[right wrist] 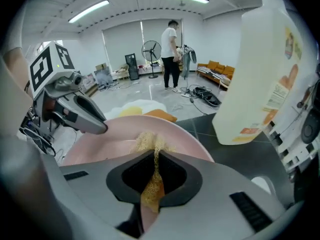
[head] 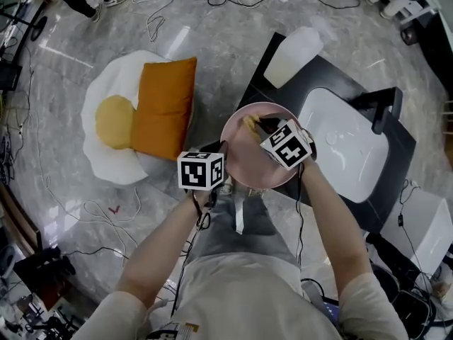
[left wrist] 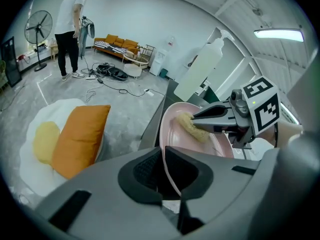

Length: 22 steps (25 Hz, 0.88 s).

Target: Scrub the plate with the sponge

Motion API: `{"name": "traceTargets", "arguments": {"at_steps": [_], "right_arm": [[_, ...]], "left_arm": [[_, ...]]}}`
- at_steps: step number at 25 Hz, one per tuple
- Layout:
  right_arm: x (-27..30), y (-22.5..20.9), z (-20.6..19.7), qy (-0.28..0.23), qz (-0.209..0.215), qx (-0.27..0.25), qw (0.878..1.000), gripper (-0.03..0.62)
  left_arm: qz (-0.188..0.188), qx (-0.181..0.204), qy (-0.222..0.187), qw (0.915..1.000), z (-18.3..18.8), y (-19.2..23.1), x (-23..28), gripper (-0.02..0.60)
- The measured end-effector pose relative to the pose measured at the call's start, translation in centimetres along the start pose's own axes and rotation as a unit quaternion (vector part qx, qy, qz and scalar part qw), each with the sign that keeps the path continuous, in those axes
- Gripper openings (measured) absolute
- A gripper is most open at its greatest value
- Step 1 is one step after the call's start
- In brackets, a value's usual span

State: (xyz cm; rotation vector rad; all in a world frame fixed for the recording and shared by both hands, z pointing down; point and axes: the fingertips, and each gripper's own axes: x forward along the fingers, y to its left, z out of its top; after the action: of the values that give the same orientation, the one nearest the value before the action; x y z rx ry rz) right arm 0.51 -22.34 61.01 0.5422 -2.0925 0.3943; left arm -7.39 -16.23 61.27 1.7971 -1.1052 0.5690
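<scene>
Where coarse sponge (left wrist: pixel 192 127) touches, round plate (left wrist: pixel 173 134) is smooth

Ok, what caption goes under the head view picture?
Left gripper holds a pink plate by its rim while the right gripper presses a yellow sponge against it.

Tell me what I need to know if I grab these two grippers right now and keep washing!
Left gripper: shut on the rim of the pink plate, holding it tilted near the sink.
Right gripper: shut on the yellow sponge, which touches the plate's inner face.
Done: both things picked up, sponge on plate.
To do: the scrubbing; how much is already scrubbed can't be told.
</scene>
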Motion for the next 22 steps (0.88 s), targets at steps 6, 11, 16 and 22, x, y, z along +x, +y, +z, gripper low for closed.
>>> {"name": "traceTargets", "arguments": {"at_steps": [6,11,16,22], "right_arm": [[-2.7,-2.3,-3.2,0.059,-0.062,-0.045,0.995,0.049],[-5.1,-0.7,-7.6,0.127,-0.072,-0.058,0.988,0.048],[-6.6,4.4,-10.3,0.155,-0.016,-0.048,0.987,0.048],[-4.3,12.5,-8.5,0.111,0.057,-0.064,0.990,0.048]], "left_arm": [[0.018,-0.007,-0.016,0.9997,0.8,0.1,0.3,0.027],[0.035,0.013,-0.022,0.9990,1.1,0.4,0.3,0.026],[0.040,0.006,-0.026,0.9989,1.1,0.3,0.3,0.026],[0.040,0.007,-0.024,0.9989,0.9,0.1,0.3,0.026]]}}
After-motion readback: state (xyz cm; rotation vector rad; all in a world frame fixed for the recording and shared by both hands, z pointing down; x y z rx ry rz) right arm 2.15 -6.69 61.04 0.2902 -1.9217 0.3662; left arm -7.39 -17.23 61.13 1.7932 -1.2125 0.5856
